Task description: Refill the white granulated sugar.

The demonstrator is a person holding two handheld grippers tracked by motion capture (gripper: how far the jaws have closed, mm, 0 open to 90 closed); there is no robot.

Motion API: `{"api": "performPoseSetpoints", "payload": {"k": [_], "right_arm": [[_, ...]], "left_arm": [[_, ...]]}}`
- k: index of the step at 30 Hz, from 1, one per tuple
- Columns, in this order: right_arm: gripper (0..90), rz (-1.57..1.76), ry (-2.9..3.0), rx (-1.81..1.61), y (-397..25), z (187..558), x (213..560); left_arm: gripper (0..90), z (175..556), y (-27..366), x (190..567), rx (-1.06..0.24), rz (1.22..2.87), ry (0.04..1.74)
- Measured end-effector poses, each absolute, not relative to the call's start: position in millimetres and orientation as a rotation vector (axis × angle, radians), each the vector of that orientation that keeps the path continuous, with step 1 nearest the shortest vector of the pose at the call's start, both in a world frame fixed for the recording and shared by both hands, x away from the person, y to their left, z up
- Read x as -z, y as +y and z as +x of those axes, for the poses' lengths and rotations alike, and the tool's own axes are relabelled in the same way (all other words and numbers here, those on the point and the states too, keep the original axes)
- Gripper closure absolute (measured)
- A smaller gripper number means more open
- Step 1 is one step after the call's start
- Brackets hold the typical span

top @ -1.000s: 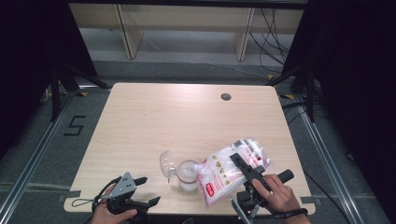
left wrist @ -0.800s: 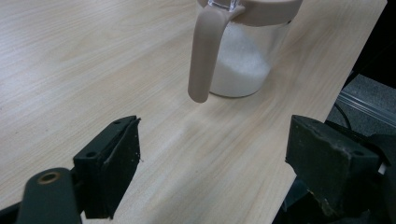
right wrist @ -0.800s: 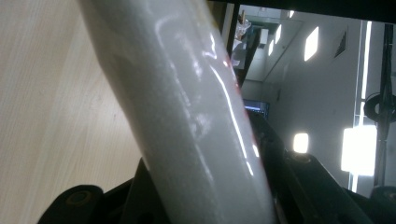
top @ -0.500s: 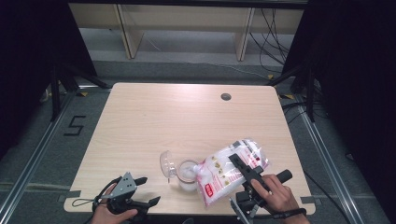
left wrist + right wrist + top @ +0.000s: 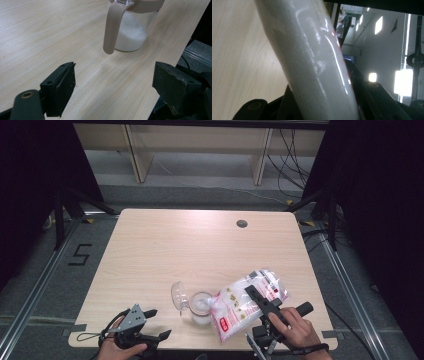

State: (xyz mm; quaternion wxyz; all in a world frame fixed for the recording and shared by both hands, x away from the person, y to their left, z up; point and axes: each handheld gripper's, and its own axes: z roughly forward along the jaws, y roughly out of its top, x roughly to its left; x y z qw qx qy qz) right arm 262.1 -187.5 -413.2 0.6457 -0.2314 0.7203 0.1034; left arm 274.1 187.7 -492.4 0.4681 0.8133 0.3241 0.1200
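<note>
A clear jar (image 5: 200,307) part full of white grains stands near the table's front edge, its hinged lid (image 5: 178,296) swung open to the left. Its beige handle (image 5: 112,27) and white contents (image 5: 132,32) face the left gripper view. My right gripper (image 5: 260,302) is shut on a white and red bag (image 5: 245,302), tilted with one corner over the jar's mouth. In the right gripper view the bag (image 5: 317,65) runs up between the jaws. My left gripper (image 5: 150,327) stands open at the front left, a short way from the jar, with nothing between its fingers (image 5: 61,87).
The light wooden table (image 5: 190,250) has a round cable hole (image 5: 242,224) at the back right. Metal rails run along the floor on both sides, and shelving legs stand behind the table. Black curtains close off left and right.
The bag and right gripper have shifted very slightly. The left gripper and the jar have not moved.
</note>
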Motion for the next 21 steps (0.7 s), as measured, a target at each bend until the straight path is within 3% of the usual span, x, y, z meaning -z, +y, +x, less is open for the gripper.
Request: {"api": "performPoseSetpoints", "payload": {"k": [21], "right_arm": [[68.1, -0.495, 1.659, -0.216, -185.9, 259.4, 415.0]], "left_arm": [[18.2, 274.5, 189.4, 491.1, -0.303, 1.997, 0.773]]}}
